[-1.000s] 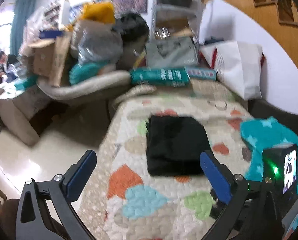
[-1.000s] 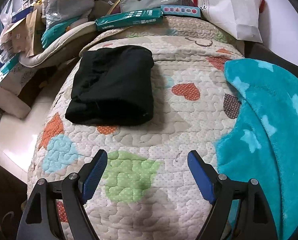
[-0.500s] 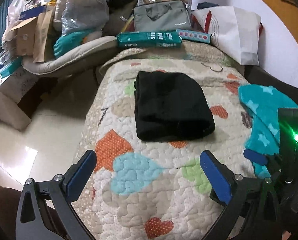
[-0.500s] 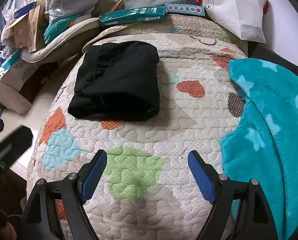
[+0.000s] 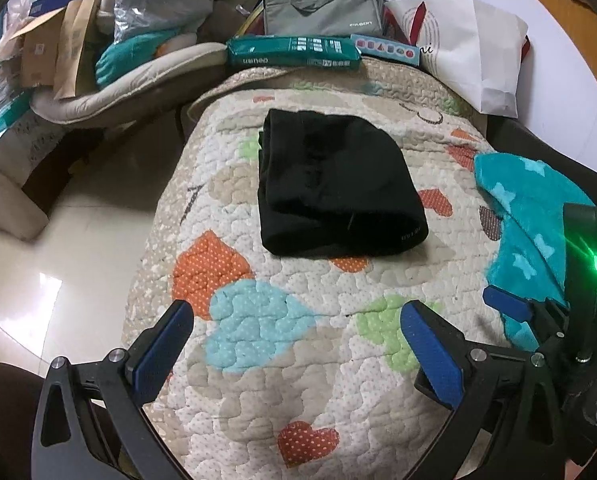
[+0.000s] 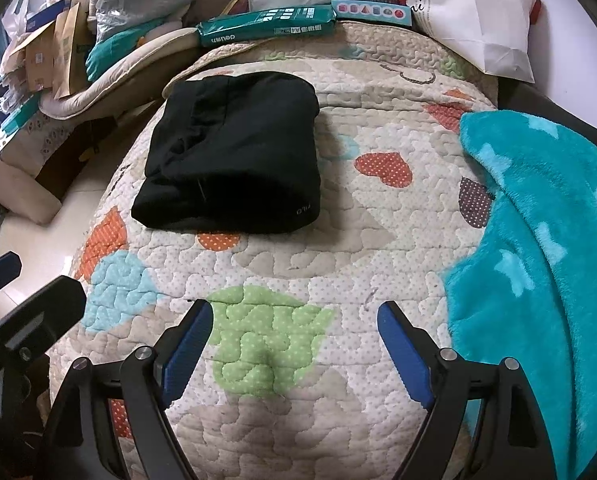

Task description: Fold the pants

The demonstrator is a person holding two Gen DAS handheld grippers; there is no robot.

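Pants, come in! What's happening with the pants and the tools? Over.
Left tool open, right tool open, both empty. Black pants folded on quilt. Teal blanket beside them, apart.

The black pants (image 5: 334, 188) (image 6: 234, 152) lie folded into a thick, roughly square bundle, flat on the heart-patterned quilt (image 5: 298, 360) (image 6: 338, 260). The rounded fold faces the near side, with small pale lettering at its 5 o'clock corner; layered edges show along the 9 o'clock side.
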